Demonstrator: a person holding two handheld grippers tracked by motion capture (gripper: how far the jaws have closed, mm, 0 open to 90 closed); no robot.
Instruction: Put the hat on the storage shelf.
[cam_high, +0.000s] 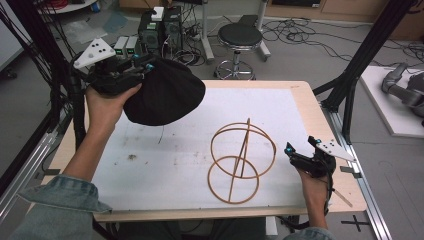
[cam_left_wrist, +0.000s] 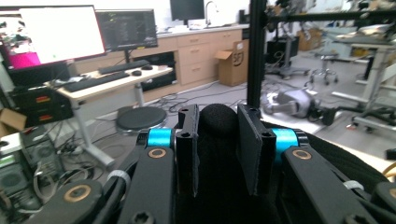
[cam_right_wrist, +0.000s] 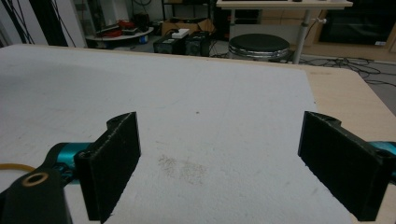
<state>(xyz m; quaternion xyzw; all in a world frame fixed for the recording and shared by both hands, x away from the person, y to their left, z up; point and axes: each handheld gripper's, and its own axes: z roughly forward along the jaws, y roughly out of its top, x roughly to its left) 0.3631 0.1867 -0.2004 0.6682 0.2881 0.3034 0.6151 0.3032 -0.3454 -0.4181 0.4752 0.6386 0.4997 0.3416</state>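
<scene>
A black fabric cover (cam_high: 165, 92) hangs above the table's far left corner, held up by my left gripper (cam_high: 142, 64), which is shut on its edge. In the left gripper view the black fabric (cam_left_wrist: 217, 122) is pinched between the two jaws of that gripper (cam_left_wrist: 218, 154). A wooden frame of thin hoops and rods (cam_high: 241, 161) lies on the white mat (cam_high: 165, 165) right of centre. My right gripper (cam_high: 300, 149) rests at the table's right edge, beside the frame, open with nothing between its jaws (cam_right_wrist: 219, 168).
A black stool (cam_high: 240, 37) stands beyond the table's far edge, with computer boxes (cam_high: 160, 30) and cables on the floor. Black frame posts (cam_high: 367, 50) rise at both sides of the table. The mat's left and front areas are bare.
</scene>
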